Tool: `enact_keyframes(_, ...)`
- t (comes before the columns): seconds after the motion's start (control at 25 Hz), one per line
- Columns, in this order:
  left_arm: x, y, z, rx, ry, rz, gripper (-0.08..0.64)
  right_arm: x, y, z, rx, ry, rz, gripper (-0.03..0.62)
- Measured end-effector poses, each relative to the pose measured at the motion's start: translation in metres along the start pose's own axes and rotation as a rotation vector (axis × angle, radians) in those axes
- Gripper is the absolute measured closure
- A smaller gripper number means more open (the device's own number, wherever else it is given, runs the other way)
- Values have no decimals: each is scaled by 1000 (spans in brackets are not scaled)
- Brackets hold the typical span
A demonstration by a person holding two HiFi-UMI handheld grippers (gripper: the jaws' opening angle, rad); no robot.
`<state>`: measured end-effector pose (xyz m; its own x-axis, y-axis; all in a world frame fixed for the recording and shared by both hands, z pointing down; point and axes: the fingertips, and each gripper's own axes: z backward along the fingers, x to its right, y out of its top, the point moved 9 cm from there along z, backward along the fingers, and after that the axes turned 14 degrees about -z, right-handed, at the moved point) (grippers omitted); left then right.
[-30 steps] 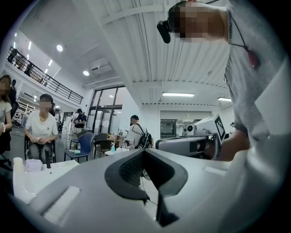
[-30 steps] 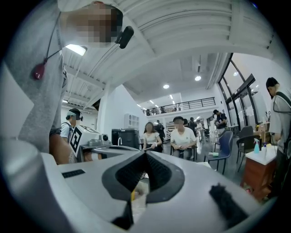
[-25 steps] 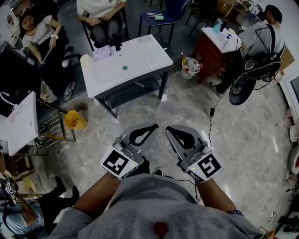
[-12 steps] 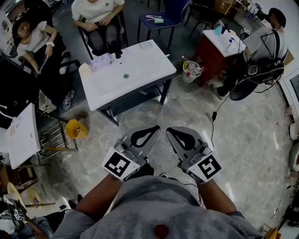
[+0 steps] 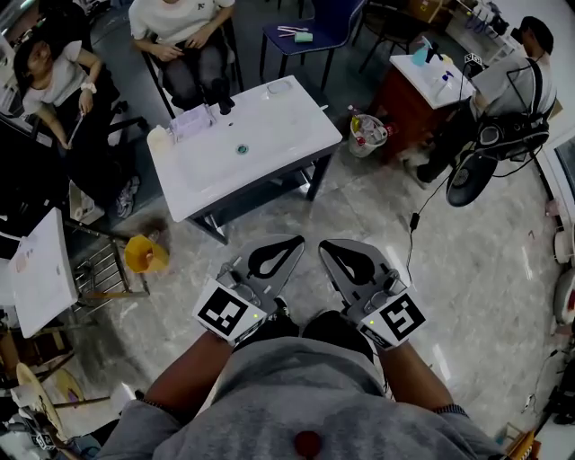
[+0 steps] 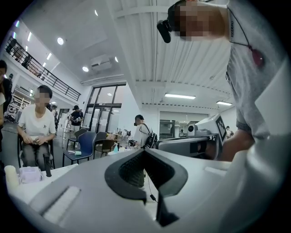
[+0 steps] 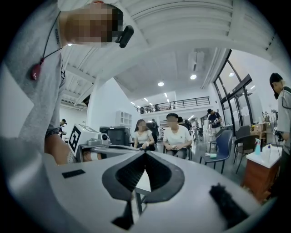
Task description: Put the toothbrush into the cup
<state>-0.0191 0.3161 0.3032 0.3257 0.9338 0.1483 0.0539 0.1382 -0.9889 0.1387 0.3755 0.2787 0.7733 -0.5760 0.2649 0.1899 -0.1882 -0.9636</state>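
The white table (image 5: 269,135) stands ahead of me across the tiled floor. On it are a pale cup (image 5: 159,137) at its left end, a clear box (image 5: 193,120), a black object (image 5: 225,101) and a small dark round thing (image 5: 241,149). I cannot make out a toothbrush at this distance. My left gripper (image 5: 298,240) and right gripper (image 5: 322,244) are held side by side in front of my body, pointing level at the table, well short of it. Both are shut with nothing in them. The left gripper view shows the left gripper (image 6: 144,151) with the cup (image 6: 10,175) at far left; the right gripper (image 7: 145,153) has its pads together.
Two seated people (image 5: 184,27) are behind the table. A yellow stool (image 5: 145,254) and another white table (image 5: 36,269) stand at the left. At the right are a red-brown cabinet (image 5: 409,94), a bin (image 5: 368,130), a standing person (image 5: 503,85) and a floor cable (image 5: 409,234).
The table and room have slid nearer and lower in the head view as I walk forward. Both grippers stay shut and side by side.
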Motion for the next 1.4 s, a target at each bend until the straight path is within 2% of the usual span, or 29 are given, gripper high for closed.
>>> enact_keyframes(0.12, -9, -3, -5, 5, 9, -13, 552, 8, 2, -7, -9, 6, 6, 579)
enact_keyframes(0.36, -26, -2, -28, -27, 21, 18, 552, 40, 8, -20, -13, 20, 13, 578)
enact_keyframes(0.68, -53, -13, -82, -33, 60, -43, 552, 106, 25, -33, -18, 67, 17, 578)
enact_keyframes(1.08, -79, -5, -160, -39, 141, -5, 552, 192, 52, -46, -38, 160, 20, 578)
enact_keyframes(1.4, -85, -9, -203, -46, 235, -45, 552, 245, 60, -45, -65, 232, 16, 578)
